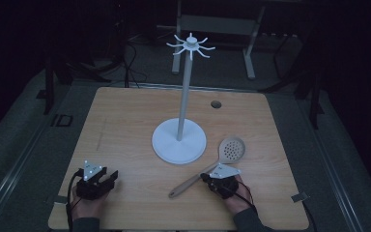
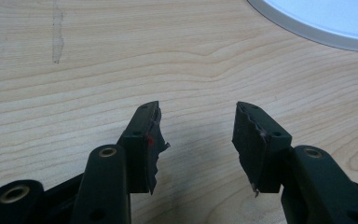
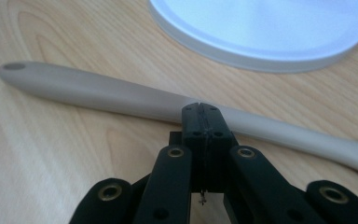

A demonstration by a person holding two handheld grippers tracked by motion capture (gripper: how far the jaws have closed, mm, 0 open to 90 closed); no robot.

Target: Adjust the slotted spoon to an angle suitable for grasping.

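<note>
A beige slotted spoon [image 1: 232, 149] lies flat on the wooden table [image 1: 125, 125], its handle running toward the front left. In the right gripper view the handle [image 3: 98, 88] crosses just beyond my right gripper [image 3: 201, 108], whose jaws are pressed together with nothing between them. In the high view my right gripper [image 1: 206, 178] sits right against the handle. A white hook stand [image 1: 179, 140] with a tall pole and a ring of hooks on top rises at mid-table. At the front left my left gripper [image 1: 110, 178] rests open, jaws wide apart over bare wood [image 2: 198, 109].
The stand's round base [image 3: 261, 28] lies just beyond the spoon, and its edge [image 2: 326, 23] shows at the top right of the left gripper view. A small round hole [image 1: 216, 104] sits in the table's far side. Dark floor and furniture legs surround the table.
</note>
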